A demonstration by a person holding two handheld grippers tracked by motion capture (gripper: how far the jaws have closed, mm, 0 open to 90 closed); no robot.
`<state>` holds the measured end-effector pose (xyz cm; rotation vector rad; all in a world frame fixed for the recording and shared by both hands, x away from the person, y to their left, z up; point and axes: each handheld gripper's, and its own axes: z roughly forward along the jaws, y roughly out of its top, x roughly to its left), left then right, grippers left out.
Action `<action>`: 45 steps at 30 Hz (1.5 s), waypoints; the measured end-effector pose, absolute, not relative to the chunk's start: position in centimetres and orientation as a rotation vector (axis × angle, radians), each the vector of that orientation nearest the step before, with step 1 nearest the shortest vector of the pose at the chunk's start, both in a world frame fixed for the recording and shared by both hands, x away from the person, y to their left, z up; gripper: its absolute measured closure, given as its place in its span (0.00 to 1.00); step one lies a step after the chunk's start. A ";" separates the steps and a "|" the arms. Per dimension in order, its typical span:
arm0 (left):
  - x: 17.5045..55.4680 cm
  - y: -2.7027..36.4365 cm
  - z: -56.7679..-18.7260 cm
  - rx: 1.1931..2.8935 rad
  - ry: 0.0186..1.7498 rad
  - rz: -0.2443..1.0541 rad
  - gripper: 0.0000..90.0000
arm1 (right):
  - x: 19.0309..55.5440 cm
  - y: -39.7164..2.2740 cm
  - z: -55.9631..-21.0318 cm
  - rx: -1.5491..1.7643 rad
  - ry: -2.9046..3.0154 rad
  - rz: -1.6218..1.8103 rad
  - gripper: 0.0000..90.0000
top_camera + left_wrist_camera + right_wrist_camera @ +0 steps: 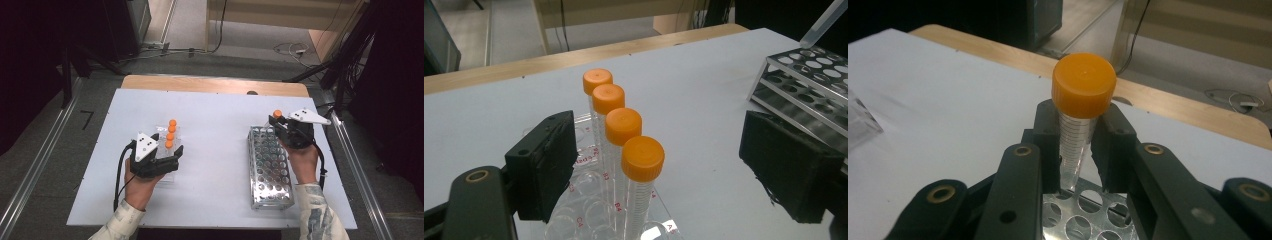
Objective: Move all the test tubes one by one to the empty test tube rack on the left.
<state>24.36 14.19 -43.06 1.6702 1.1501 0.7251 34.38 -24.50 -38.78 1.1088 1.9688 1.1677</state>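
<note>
Right gripper clamps tube, tip over metal rack, not yet seated. Left gripper wide, flanking four tubes left in clear rack.

Table centre: a broad bare strip runs near to far between the clear rack on the left and the metal rack on the right — free passage. Four capped tubes stand upright in one row in the clear rack, blocking a low sideways pass there. Left gripper jaws stand wide apart — nearest cap between them, untouched. Far edge bare.
</note>
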 end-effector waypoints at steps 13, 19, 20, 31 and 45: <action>23.5 13.8 -42.0 1.648 1.103 0.722 0.18 | 30.6 -21.9 -37.5 0.960 2.092 1.288 0.80; 23.0 13.3 -41.5 1.649 1.067 0.706 0.18 | 29.4 -18.9 -38.2 0.877 2.194 1.314 0.80; 22.9 13.2 -41.4 1.646 1.061 0.703 0.18 | 29.2 -18.5 -38.3 0.864 2.212 1.323 0.80; 21.6 11.4 -40.5 1.675 0.871 0.525 0.30 | 26.8 -13.1 -40.6 0.690 2.393 1.291 0.80; 21.3 10.0 -41.1 1.724 0.758 0.404 0.60 | 24.5 -9.9 -41.3 0.558 2.483 1.306 0.80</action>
